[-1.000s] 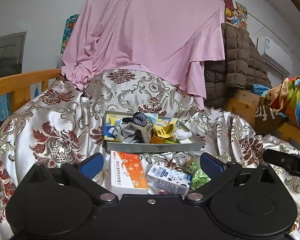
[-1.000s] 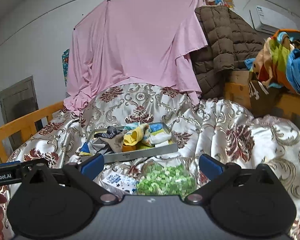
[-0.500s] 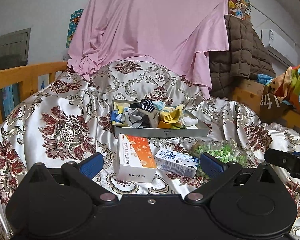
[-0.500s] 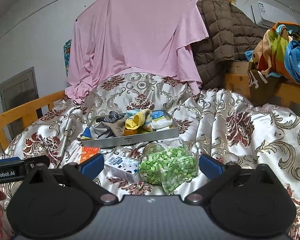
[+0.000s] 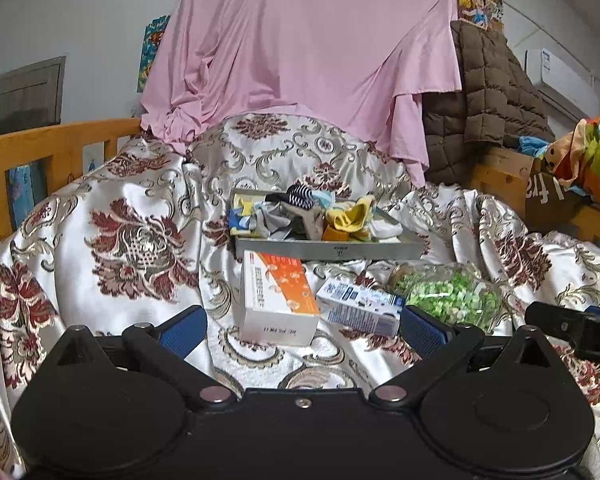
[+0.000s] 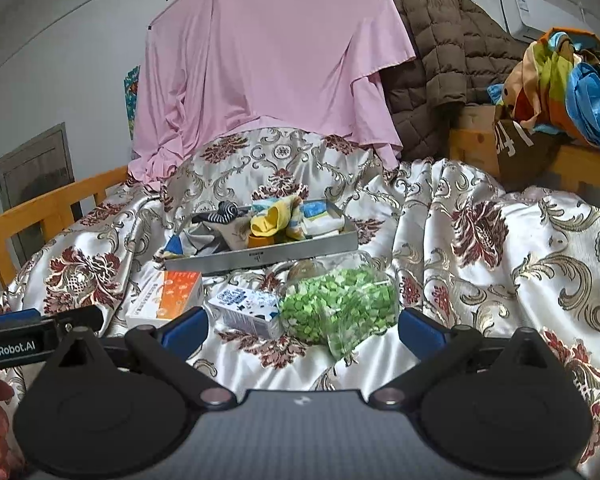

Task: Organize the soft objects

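Left gripper [image 5: 300,330], lower frame: fingers spread wide, holding nothing. Right gripper [image 6: 302,326], lower frame: likewise spread, empty. Metal tray [image 5: 328,249], frame centre, holds a heap of socks [image 5: 300,216] on the floral bedspread [image 5: 120,248]. Below it lie 2 cartons, orange box [image 5: 276,296] and blue-white carton [image 5: 360,308], and a jar of green pieces [image 6: 336,304] on its side.

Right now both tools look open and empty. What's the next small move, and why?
Probably ease the left tool forward over the orange box toward the tray. The socks heaped in it are the only soft things nearby; the box, the small carton and the jar of green bits lie in front. The right tool faces the jar instead.
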